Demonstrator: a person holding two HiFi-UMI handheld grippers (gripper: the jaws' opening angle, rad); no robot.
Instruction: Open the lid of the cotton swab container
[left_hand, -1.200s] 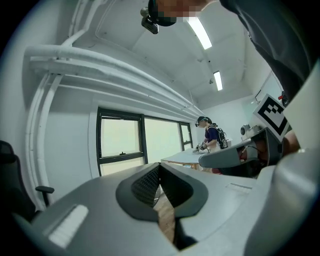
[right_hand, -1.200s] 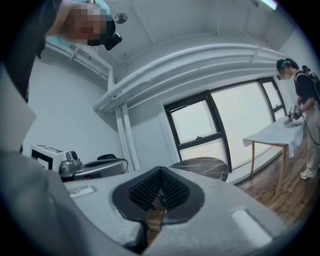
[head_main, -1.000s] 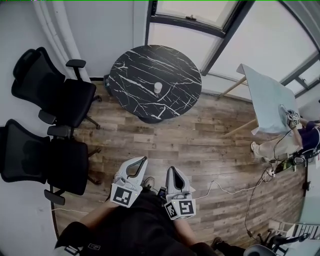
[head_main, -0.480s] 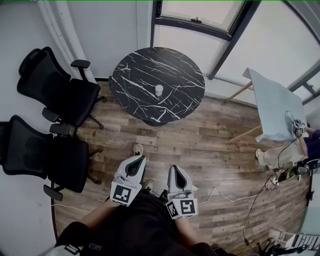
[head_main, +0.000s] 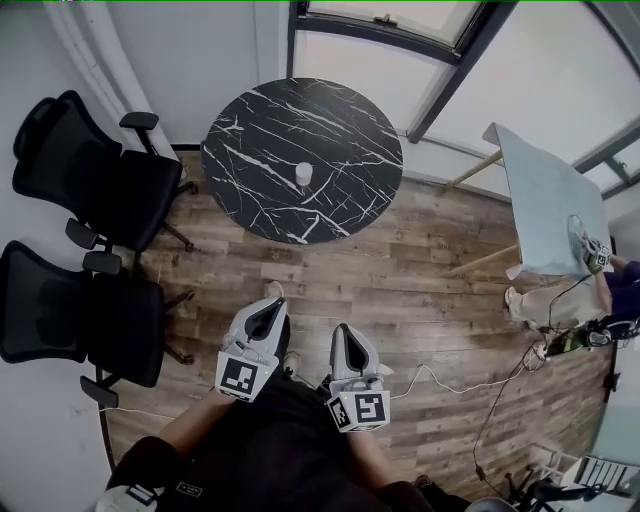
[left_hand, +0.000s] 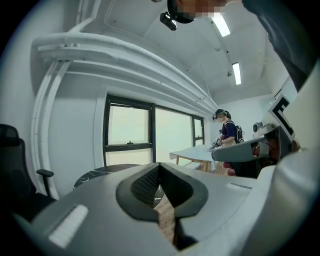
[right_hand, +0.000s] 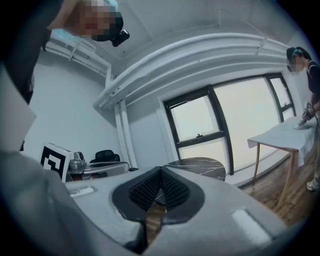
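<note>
Step in hand, by my reading: the approach, with no contact made. Far left, two black office chairs (head_main: 100, 250) stand against the wall. Left gripper (head_main: 267, 312) is held low and close to the body over the wood floor (head_main: 420, 290), its jaws closed together with nothing between them; its own view shows only floor through the slit. Up and centre, the round black marble table (head_main: 350, 130) carries the cotton swab container (head_main: 303, 173), a small white cylinder standing upright near the table's middle, alone on the top and well apart from both grippers. It looks closed, though it is too small to make out the lid seam, and its contents cannot be seen. Right gripper (head_main: 345, 338), just beside the left, is likewise pinched closed and empty. Far right, a pale table (head_main: 545, 200) with another person (head_main: 615, 275) at its edge. Next move likely calls for walking to the round table, opening both sets of jaws, steadying the body with one gripper and taking the lid with the other.
</note>
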